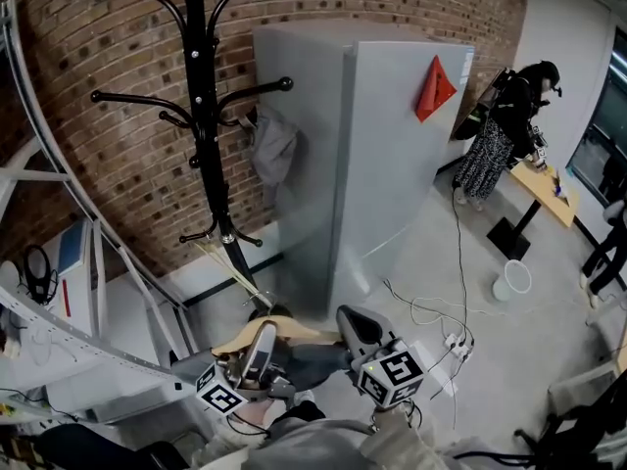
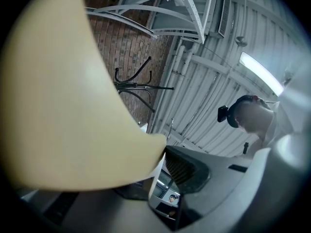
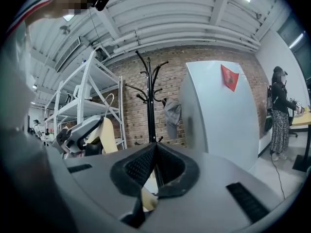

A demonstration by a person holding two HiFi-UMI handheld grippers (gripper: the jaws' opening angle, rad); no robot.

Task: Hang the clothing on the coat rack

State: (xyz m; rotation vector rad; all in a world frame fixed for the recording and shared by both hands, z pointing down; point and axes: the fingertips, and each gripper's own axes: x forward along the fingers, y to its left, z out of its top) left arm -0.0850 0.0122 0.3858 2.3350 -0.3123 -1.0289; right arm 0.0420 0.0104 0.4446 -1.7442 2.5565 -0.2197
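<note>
Low in the head view, a pale wooden hanger lies across the space between the two grippers, with dark clothing bunched just below it. The left gripper is clamped on one end: its own view is filled by the cream wood, whose edge presses against the dark pad. The right gripper has its jaws drawn together at the tips, pinching the other end (a sliver of cream wood shows between the pads in the right gripper view). The black coat rack stands well ahead of and above both grippers against a brick wall, and a grey garment already hangs from one of its hooks. A tall grey cabinet with a red pennant stands just right of the rack, close behind that garment. White shelving crowds the left side, loose cables trail over the floor to the right, and another person stands far off by a table.
</note>
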